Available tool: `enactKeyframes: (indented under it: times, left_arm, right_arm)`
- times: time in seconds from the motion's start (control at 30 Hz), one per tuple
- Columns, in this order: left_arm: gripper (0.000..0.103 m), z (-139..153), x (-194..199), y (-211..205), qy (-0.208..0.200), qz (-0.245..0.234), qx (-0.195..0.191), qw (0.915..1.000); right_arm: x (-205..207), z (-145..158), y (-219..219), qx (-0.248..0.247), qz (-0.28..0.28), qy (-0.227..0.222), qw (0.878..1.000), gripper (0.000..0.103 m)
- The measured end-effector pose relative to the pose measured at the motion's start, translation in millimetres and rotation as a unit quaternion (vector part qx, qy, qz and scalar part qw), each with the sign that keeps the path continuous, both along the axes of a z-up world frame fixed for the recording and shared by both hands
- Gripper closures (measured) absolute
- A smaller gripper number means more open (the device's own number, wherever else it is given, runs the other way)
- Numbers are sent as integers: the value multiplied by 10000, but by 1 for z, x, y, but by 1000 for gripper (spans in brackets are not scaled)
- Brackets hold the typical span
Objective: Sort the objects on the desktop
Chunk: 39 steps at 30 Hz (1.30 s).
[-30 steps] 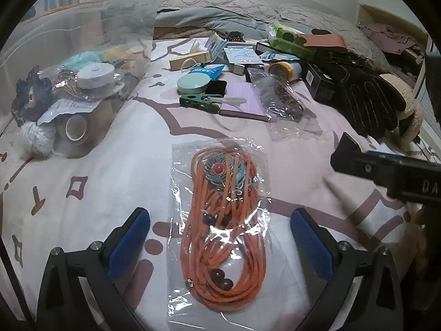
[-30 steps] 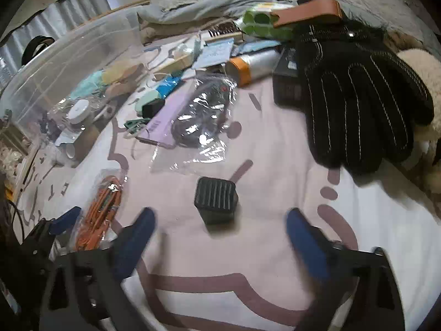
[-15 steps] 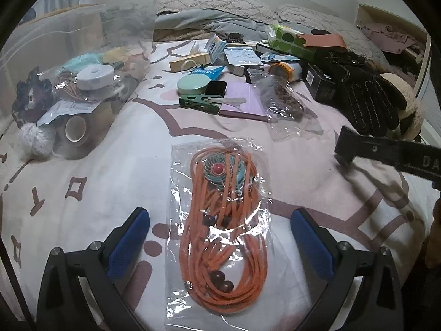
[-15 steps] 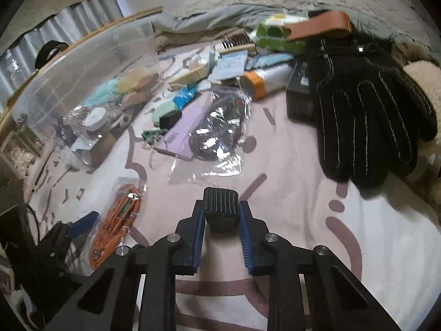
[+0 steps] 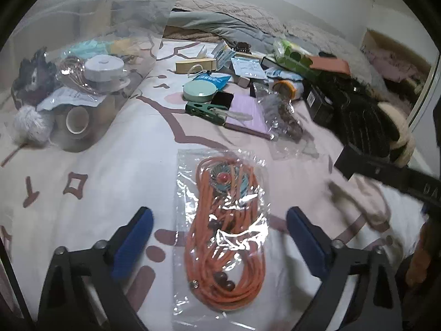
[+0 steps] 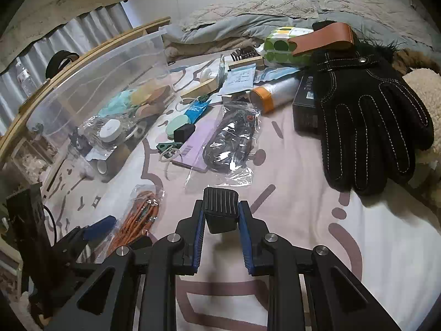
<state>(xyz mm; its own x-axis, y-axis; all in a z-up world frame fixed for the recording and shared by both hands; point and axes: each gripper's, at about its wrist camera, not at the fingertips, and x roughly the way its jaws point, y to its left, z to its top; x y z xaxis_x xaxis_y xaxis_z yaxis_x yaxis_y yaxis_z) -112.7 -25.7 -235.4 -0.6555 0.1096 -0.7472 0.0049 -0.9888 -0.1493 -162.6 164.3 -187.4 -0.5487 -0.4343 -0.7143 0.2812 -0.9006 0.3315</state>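
My right gripper [image 6: 221, 216] is shut on a small black ribbed box [image 6: 220, 207] and holds it above the pink bedsheet. My left gripper [image 5: 220, 237] is open, its blue pads on either side of a clear bag of orange cord [image 5: 224, 229] that lies flat on the sheet; the bag also shows in the right wrist view [image 6: 143, 212]. A clear plastic bin [image 6: 96, 82] with several items inside stands at the left, also seen in the left wrist view [image 5: 91, 55].
Loose items lie further back: a green clip [image 5: 206, 111], a purple notebook [image 5: 245, 113], a mint round case [image 5: 199, 91], a bagged dark item [image 6: 231, 143], an orange-capped bottle [image 6: 273, 95], a black box [image 6: 304, 110] and black gloves [image 6: 366, 115]. A tape roll [image 5: 77, 122] lies beside the bin.
My right gripper has shut on the black ribbed box and lifted it off the sheet. My left gripper has stayed open over the orange cord bag.
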Motion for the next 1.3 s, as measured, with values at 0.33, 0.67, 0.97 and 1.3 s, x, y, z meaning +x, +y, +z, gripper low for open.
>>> enactKeyframes:
  times: [0.33,0.67,0.97,1.3]
  left_arm:
    - [33,-1,4,10,-35,-267,-576,9980]
    - [59,6,4,3,59,-78,-298,9995]
    - [61,14,10,2,183,-67,-259,9995]
    - [61,34,14,7,390,-155,-309,9986]
  right_arm:
    - [-1,2,0,-61,50,10,10000,79]
    - [-1,2,3,-86,55,15,9999,79]
    - [-1,3,4,-128,76,31,9999,79]
    - [5,12,4,-187,168,190,9995,79]
